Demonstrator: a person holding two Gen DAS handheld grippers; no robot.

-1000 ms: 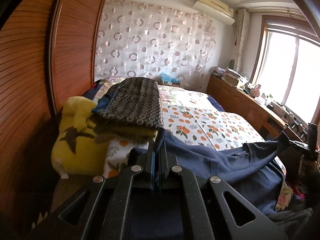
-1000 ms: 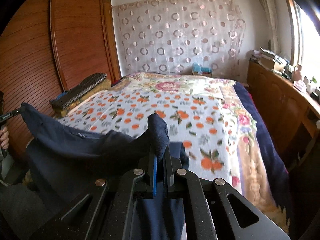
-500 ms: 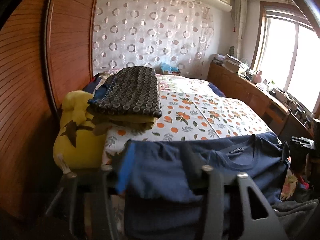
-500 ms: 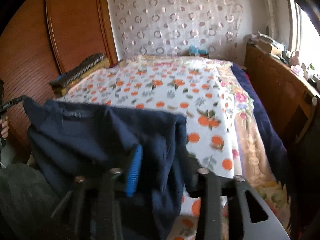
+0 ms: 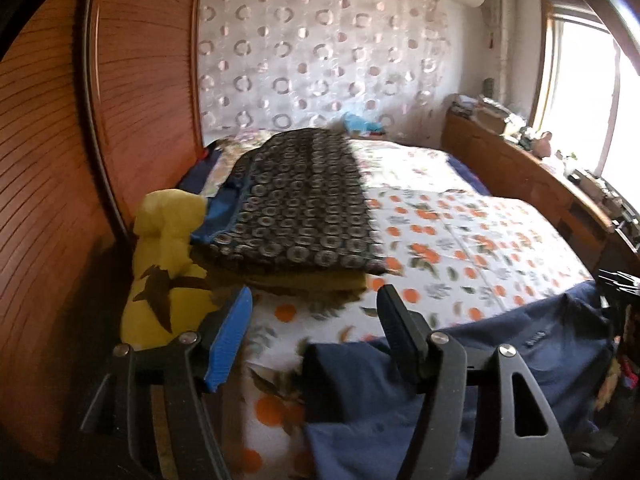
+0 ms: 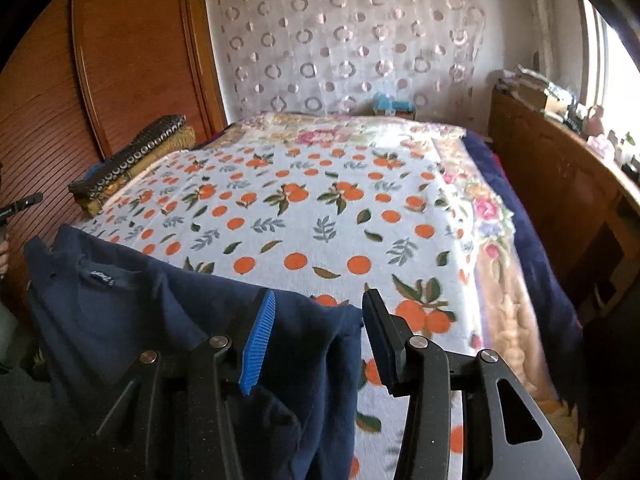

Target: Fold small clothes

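Letting go a second ago, both the left gripper (image 5: 314, 320) and right gripper (image 6: 318, 326) gape, jaws apart; the shirt (image 6: 132, 312) (navy) lies at the bed's (image 6: 340, 208) six-o'clock edge, ready for folding.

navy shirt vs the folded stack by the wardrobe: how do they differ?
The navy shirt is plain and spread loosely over the bed's near edge; the folded stack is ring-patterned on top, over a mustard layer. The shirt is unfolded, the stack squared. Both rest on the orange-print bedspread.
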